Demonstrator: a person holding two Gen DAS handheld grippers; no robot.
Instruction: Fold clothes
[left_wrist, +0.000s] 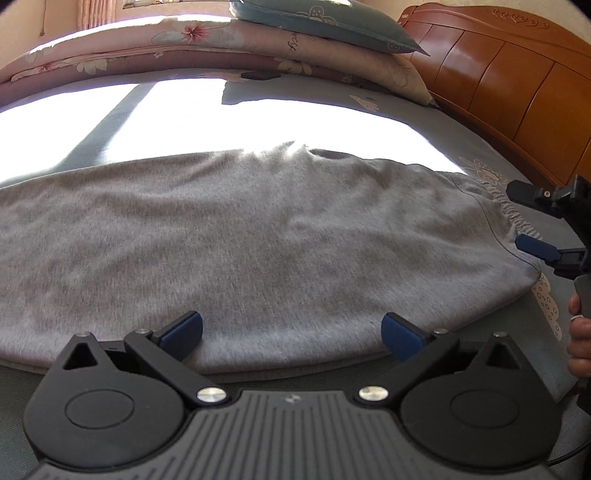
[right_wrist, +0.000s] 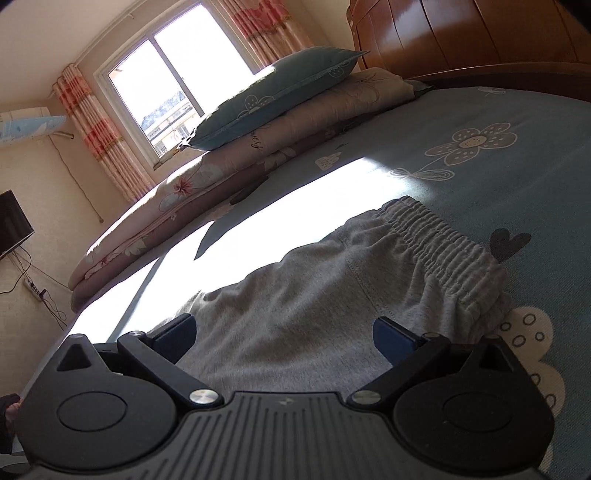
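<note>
A pair of grey sweatpants (left_wrist: 258, 240) lies flat across the blue bedsheet (left_wrist: 406, 107), its elastic waistband (right_wrist: 443, 247) at the right end. My left gripper (left_wrist: 291, 334) hovers open just above the near edge of the pants, nothing between its blue pads. My right gripper (right_wrist: 282, 334) is open too, low over the fabric near the waistband. In the left wrist view the right gripper (left_wrist: 524, 218) shows at the right edge, its fingers spread on either side of the waistband corner, with a person's hand (left_wrist: 580, 343) behind it.
A folded floral quilt (right_wrist: 221, 177) with a teal pillow (right_wrist: 273, 96) on top lies along the far side of the bed. A wooden headboard (left_wrist: 498, 81) stands at the right. Strong sunlight from the window (right_wrist: 173, 77) washes out the sheet beyond the pants.
</note>
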